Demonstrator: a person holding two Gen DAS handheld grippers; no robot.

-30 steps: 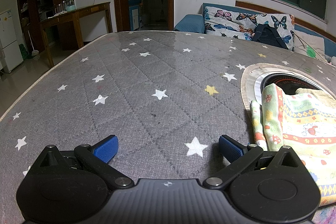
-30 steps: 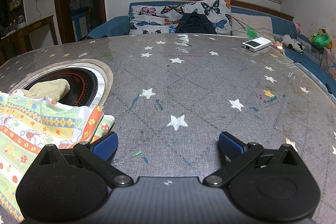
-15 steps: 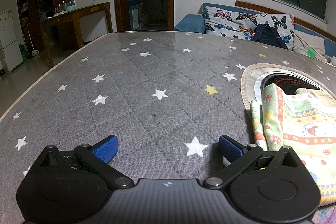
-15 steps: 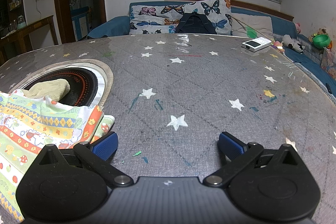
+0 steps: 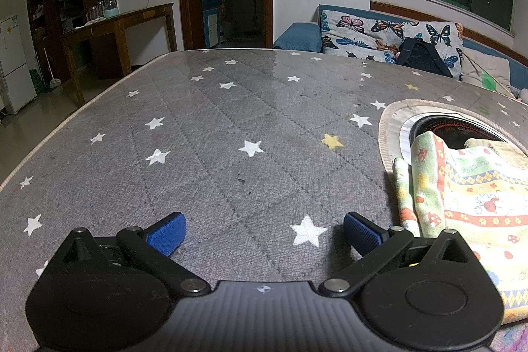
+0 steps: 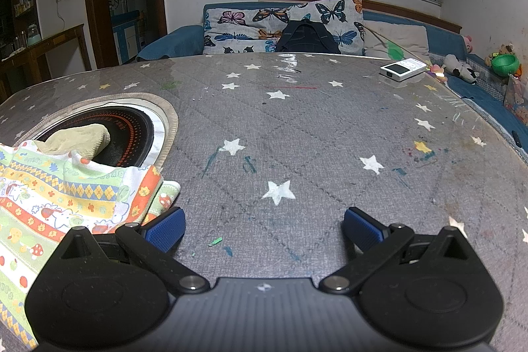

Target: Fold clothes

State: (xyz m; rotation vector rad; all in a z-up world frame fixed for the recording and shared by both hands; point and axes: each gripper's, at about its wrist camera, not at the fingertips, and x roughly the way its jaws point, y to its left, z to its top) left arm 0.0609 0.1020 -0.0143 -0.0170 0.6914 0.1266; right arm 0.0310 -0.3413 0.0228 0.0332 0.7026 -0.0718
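Note:
A colourful patterned garment [image 5: 468, 200] with stripes, mushrooms and animals lies on the grey star-print table, partly over a round cooktop. In the left wrist view it is at the right, just past my right fingertip. In the right wrist view the garment [image 6: 66, 197] is at the left, touching my left fingertip. A beige cloth [image 6: 79, 139] lies on the cooktop behind it. My left gripper [image 5: 264, 235] is open and empty above bare table. My right gripper [image 6: 264, 228] is open and empty too.
The round black cooktop [image 6: 132, 134] with a beige rim is set into the table [image 6: 313, 137]. A white device [image 6: 402, 68] sits near the far right edge. A sofa with butterfly cushions [image 6: 280, 22] and a dark bag stands behind the table. A wooden desk [image 5: 122, 32] is at the left.

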